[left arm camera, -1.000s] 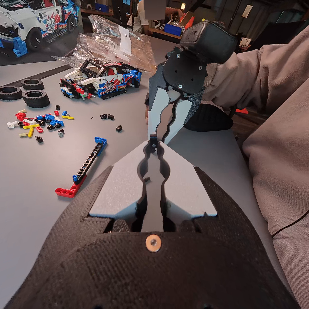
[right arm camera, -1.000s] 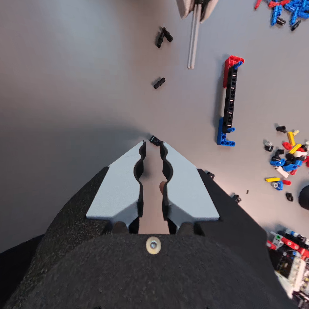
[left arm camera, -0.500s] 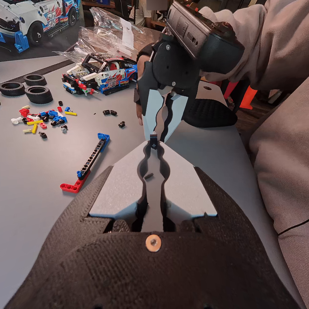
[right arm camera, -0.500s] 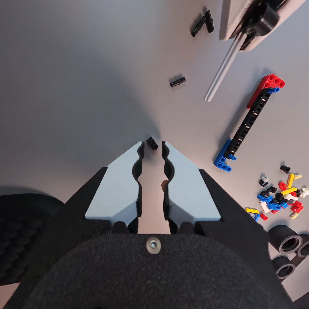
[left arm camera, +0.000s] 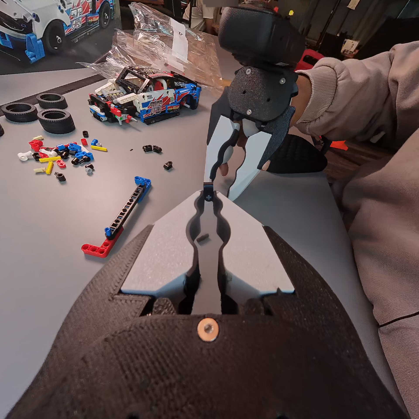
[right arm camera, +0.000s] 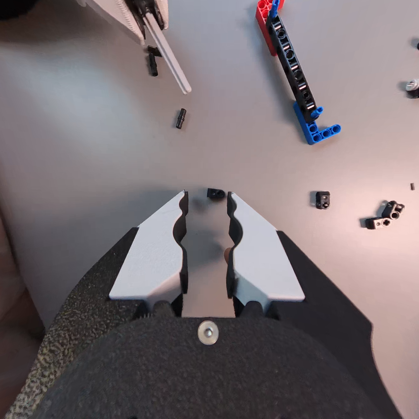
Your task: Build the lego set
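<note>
My left gripper [left arm camera: 208,196] is shut on a small black connector [left arm camera: 208,192] that shows a pale cross on its face. In the right wrist view a thin light grey axle [right arm camera: 169,64] sticks forward out of the left gripper [right arm camera: 147,22]. My right gripper [right arm camera: 206,193] is open and points down at the grey table. A small black connector [right arm camera: 215,194] lies on the table between its fingertips, nearer the right one and touching neither. In the left wrist view the right gripper [left arm camera: 219,189] hangs just beyond my left tips.
A black beam with red and blue L-pieces [left arm camera: 125,213] lies to the left. Behind it are a part-built race car [left arm camera: 145,102], three tyres [left arm camera: 55,118], a pile of small parts [left arm camera: 59,154] and plastic bags [left arm camera: 163,49]. Loose black connectors [right arm camera: 323,199] and a pin [right arm camera: 181,118] lie nearby. About 10 cm separates my left fingertips from my right. The right tips stand about 6 cm off the pin [right arm camera: 181,118].
My right gripper has turned over the table and opened wider, with the small black connector still at its tips. My left gripper has stayed shut on its piece.
</note>
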A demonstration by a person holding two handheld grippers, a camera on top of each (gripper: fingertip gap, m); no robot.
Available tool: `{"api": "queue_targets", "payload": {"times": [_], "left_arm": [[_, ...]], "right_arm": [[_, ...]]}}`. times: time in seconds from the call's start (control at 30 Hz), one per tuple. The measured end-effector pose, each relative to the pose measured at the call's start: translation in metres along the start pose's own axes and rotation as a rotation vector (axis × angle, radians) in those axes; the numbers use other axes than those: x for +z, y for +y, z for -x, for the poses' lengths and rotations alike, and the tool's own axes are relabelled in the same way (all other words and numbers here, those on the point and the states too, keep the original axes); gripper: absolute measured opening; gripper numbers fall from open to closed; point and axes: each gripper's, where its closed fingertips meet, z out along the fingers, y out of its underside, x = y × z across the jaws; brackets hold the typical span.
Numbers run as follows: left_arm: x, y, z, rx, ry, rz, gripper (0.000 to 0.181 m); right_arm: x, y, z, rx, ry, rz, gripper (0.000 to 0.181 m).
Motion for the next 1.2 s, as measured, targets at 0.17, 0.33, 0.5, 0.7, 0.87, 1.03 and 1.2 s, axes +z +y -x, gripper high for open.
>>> {"api": "queue_targets", "payload": {"times": [0.17,0.33,0.5,0.7,0.87,1.03,1.2], "left_arm": [[0.0,0.0,-0.001,0.006,-0.004,0.005,0.006],[-0.001,0.0,0.001,0.001,-0.014,0.006,0.006],[-0.001,-0.001,0.002,-0.017,-0.005,-0.009,0.006],[-0.009,-0.033,-0.012,-0.101,0.097,-0.229,0.006],[-0.008,-0.056,-0.02,-0.192,0.119,-0.357,0.005],[-0.004,-0.064,-0.022,-0.255,0.128,-0.396,0.005],[-0.001,-0.062,-0.023,-0.271,0.14,-0.386,0.005]], "right_arm": [[0.004,0.0,-0.003,0.021,0.036,0.003,0.029],[0.004,0.002,-0.009,-0.04,0.076,0.011,0.013],[0.001,-0.008,-0.006,-0.11,0.004,-0.216,0.013],[-0.102,-0.08,0.025,0.022,-0.424,-1.05,0.013],[-0.117,-0.093,0.022,0.156,-0.605,-1.23,0.012],[-0.118,-0.094,0.016,0.219,-0.672,-1.258,0.012],[-0.117,-0.093,0.015,0.228,-0.687,-1.258,0.012]]}}
